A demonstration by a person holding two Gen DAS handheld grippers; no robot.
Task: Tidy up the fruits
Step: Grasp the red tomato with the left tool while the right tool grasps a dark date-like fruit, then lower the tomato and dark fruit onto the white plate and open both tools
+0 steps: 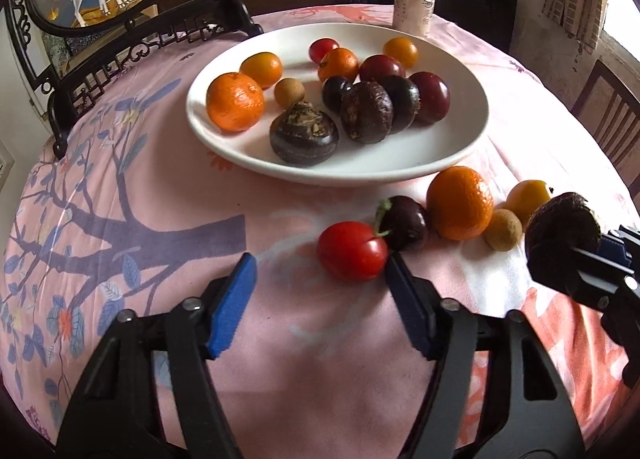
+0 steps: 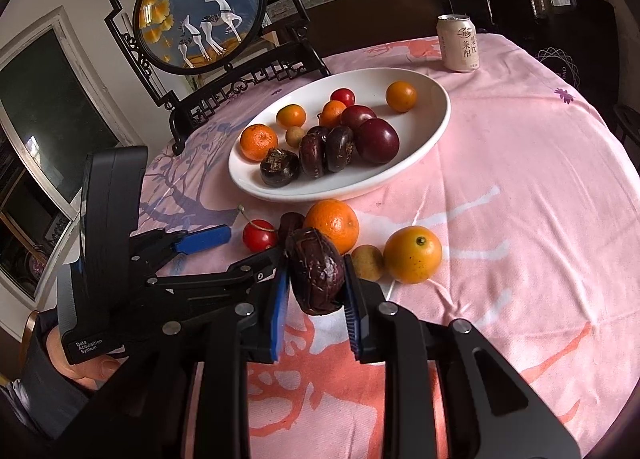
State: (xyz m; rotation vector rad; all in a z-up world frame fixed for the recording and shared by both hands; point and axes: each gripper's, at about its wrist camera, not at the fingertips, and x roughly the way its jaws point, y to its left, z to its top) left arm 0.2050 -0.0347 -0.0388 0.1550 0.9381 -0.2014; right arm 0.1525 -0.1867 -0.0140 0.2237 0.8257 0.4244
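The right gripper (image 2: 316, 291) was clenched on a dark wrinkled fruit (image 2: 316, 273), its blue pads (image 2: 280, 311) pressed against both sides, holding it raised above the pink tablecloth (image 2: 500, 219). The left gripper (image 1: 320, 279) hovered low over the cloth with its fingers spread wide and nothing between them; its right finger tip sat just beside a red tomato (image 1: 352, 251). Near the tomato lay a dark cherry (image 1: 404, 223), a mandarin (image 1: 460, 203), a small tan longan (image 1: 503, 235) and a yellow-orange fruit (image 1: 528, 199). Beyond them stood the white plate (image 1: 400, 167), holding mixed fruits, with a drink can (image 1: 414, 9) behind it.
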